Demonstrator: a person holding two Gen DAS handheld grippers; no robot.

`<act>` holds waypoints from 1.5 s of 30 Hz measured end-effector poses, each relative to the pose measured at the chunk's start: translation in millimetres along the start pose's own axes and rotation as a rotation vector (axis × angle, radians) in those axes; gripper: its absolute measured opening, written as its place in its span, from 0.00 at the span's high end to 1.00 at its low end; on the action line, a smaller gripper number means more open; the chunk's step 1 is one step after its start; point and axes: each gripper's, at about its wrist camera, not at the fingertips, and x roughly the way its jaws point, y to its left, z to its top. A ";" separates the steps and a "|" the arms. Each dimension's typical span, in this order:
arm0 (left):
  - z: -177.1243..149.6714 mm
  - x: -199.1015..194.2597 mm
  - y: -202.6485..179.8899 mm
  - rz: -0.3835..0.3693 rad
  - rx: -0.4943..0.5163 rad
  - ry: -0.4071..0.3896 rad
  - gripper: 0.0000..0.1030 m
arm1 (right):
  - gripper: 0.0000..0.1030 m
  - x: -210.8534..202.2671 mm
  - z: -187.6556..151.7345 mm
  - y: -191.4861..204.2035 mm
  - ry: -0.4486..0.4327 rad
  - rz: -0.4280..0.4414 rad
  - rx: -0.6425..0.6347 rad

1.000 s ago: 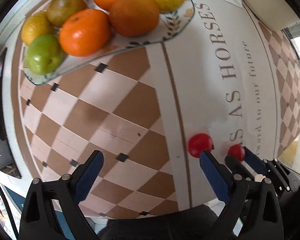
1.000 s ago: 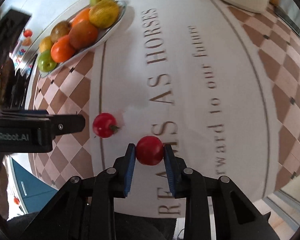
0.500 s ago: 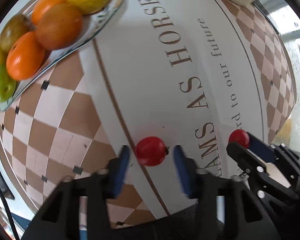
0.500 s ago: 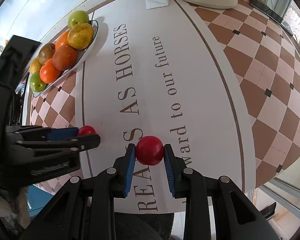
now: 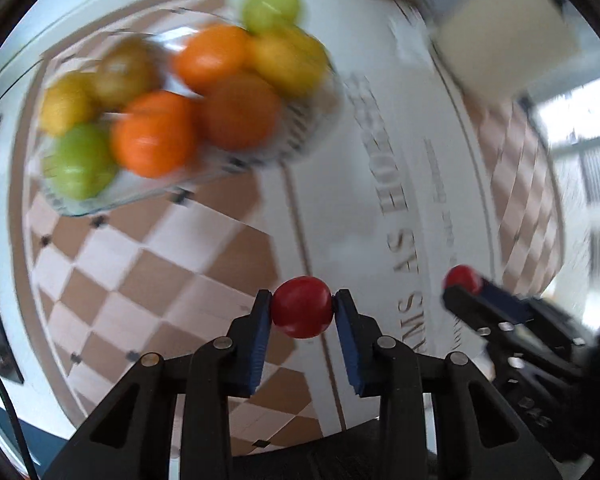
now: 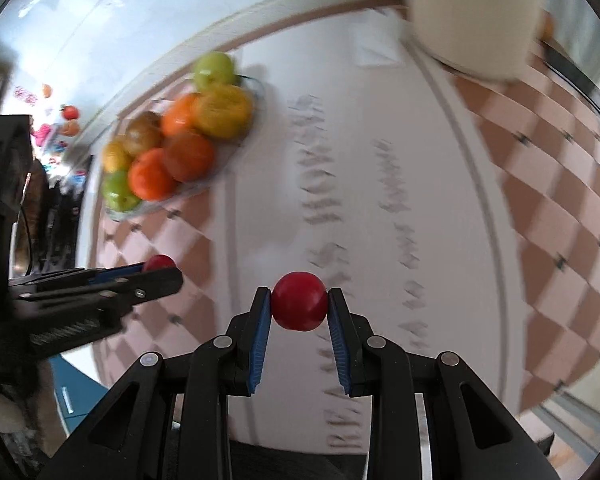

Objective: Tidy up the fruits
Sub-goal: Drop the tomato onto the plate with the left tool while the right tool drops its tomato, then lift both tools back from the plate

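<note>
My left gripper (image 5: 302, 307) is shut on a small red fruit (image 5: 302, 312) and holds it above the table. My right gripper (image 6: 299, 306) is shut on a second red fruit (image 6: 299, 304), also lifted. Each gripper shows in the other's view, the right one (image 5: 466, 282) to the right, the left one (image 6: 160, 266) to the left. A glass plate (image 5: 260, 160) at the far left holds several oranges, yellow and green fruits (image 5: 156, 136). The plate also shows in the right wrist view (image 6: 204, 196). Both views are blurred.
The tablecloth (image 6: 380, 160) has a white printed band and brown checks. A cream container (image 6: 472, 16) stands at the far right, with a white napkin (image 6: 376, 52) beside it. The table edge runs along the left and near sides.
My left gripper has closed on the red fruit and lifted it. Both grippers have swung towards the fruit plate, each carrying a red fruit.
</note>
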 end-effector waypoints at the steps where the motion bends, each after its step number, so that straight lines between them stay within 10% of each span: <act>1: 2.1 -10.7 10.0 -0.009 -0.030 -0.018 0.72 | 0.70 2.7 5.2 8.5 0.001 0.016 -0.012; 9: 19.5 -66.7 129.7 -0.051 -0.309 -0.135 0.72 | 0.70 49.4 51.5 116.1 0.034 0.197 -0.124; 17: 53.9 -53.5 214.7 -0.079 -0.460 -0.085 0.72 | 0.70 100.2 66.4 175.7 0.051 0.177 -0.190; 33: 64.6 -8.5 239.8 -0.175 -0.542 0.031 0.69 | 0.69 125.2 70.8 181.3 0.044 0.137 -0.200; 40: 55.0 -22.4 240.5 -0.122 -0.534 0.007 0.67 | 0.45 112.7 68.7 173.7 0.056 0.137 -0.176; 45: 37.9 -46.1 224.0 0.017 -0.457 -0.063 0.38 | 0.27 82.7 66.1 159.7 0.030 0.077 -0.176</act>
